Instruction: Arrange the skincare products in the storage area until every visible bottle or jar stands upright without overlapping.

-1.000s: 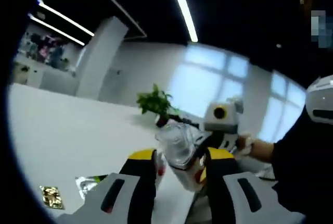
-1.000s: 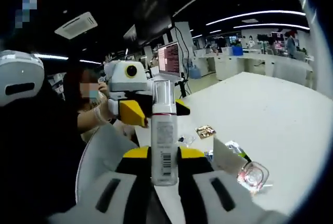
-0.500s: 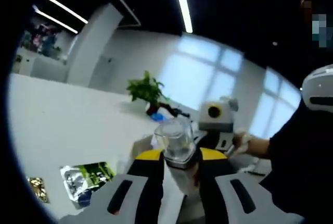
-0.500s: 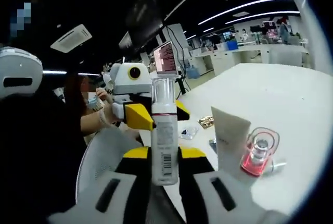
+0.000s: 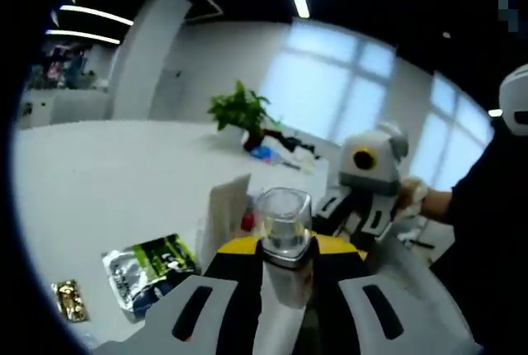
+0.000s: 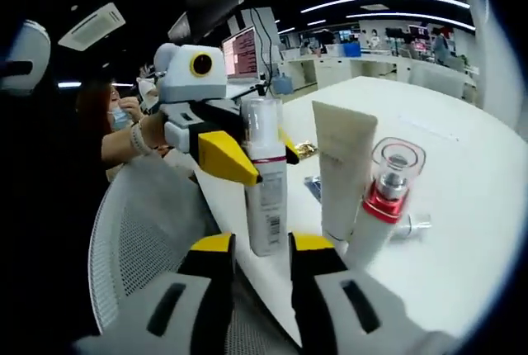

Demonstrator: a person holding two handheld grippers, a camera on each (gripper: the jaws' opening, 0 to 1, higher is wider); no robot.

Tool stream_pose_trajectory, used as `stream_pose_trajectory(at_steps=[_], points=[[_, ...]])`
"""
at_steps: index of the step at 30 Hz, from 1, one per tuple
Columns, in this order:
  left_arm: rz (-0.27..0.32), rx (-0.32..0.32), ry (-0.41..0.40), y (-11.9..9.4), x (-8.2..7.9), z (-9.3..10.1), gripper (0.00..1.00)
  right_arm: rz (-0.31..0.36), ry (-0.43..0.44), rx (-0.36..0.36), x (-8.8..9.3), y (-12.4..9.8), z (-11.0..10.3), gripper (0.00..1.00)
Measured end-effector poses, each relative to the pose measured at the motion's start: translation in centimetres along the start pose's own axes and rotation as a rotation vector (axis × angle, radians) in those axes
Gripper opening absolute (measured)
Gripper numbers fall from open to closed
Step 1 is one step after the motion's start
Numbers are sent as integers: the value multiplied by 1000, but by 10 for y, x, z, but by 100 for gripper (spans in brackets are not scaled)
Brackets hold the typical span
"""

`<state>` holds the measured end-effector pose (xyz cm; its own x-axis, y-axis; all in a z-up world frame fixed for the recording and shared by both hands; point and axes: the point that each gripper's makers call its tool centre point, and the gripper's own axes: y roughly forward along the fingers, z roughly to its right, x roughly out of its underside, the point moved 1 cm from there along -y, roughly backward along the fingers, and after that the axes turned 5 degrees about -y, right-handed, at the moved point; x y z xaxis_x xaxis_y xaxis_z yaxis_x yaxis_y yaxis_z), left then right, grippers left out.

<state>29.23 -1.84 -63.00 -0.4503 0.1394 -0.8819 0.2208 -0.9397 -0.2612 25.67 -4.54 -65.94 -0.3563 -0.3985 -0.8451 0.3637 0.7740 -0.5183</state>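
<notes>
Standing upright on the white table (image 6: 462, 206), the pump bottle (image 6: 266, 182) sits just beyond the right gripper (image 6: 257, 257), whose jaws are parted and off it. At its 3 o'clock stand a cream tube (image 6: 345, 169) and a red-collared bottle (image 6: 381, 198). The left gripper (image 5: 283, 264) clamps the clear-capped bottle (image 5: 284, 224).

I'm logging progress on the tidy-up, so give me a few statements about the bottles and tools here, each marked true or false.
1. The white bottle stands upright on the table. True.
2. The right tool is clamped on it. False: its jaws stand open, short of the bottle.
3. The left tool grips the bottle near its clear cap. True.
4. The red-collared bottle stands upright. False: it is tilted, beside the cream tube.
</notes>
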Motion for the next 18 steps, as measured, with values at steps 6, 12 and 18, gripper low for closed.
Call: stream_pose_trajectory(at_steps=[6,12,18], points=[[-88,-51,39,10,18,-6,19,28,1,78,-11,-6,5,26],[-200,-96,133,21,33,-5,19,24,-4,171,-15,-3,15,28],[-240,-125,162,30,38,-10,19,140,121,210,-31,-3,21,27]])
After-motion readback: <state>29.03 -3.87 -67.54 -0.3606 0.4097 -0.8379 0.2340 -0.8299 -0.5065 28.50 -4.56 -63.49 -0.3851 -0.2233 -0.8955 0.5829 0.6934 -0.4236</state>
